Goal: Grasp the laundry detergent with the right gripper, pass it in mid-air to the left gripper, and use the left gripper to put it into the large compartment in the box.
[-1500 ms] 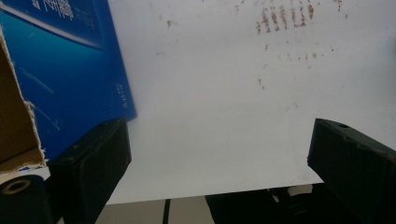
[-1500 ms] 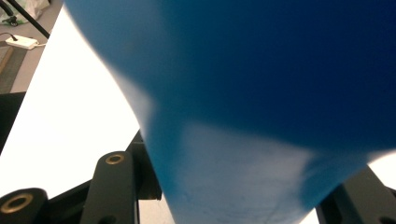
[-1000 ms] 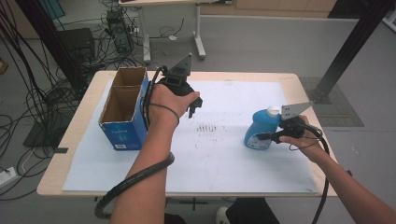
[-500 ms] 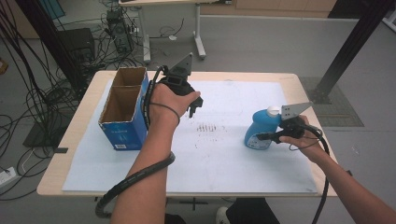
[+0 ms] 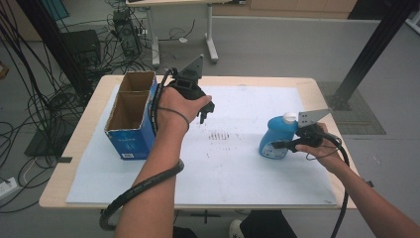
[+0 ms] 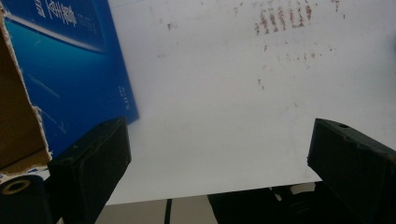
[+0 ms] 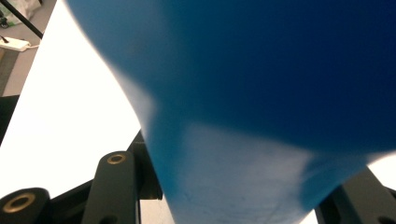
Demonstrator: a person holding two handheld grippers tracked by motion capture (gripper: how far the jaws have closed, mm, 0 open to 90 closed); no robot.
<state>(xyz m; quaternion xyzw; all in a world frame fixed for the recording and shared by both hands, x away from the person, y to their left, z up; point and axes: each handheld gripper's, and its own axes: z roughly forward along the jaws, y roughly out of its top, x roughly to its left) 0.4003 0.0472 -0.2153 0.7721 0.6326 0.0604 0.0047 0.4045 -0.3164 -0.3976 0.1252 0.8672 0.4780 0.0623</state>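
Observation:
A blue bottle with a white cap stands on the white sheet at the right. My right gripper reaches it from the right and is shut on it. In the right gripper view the blue bottle is pressed between both black jaws of the right gripper. My left gripper hangs over the sheet beside the blue cardboard box, jaws pointing down. In the left gripper view, the left gripper stands wide open and holds nothing, with the blue box at its left.
The box is open at the top and has two compartments. Brown marks dot the middle of the sheet. Cables trail from both grippers over the table's front edge. Beyond the table are a desk frame and floor cables.

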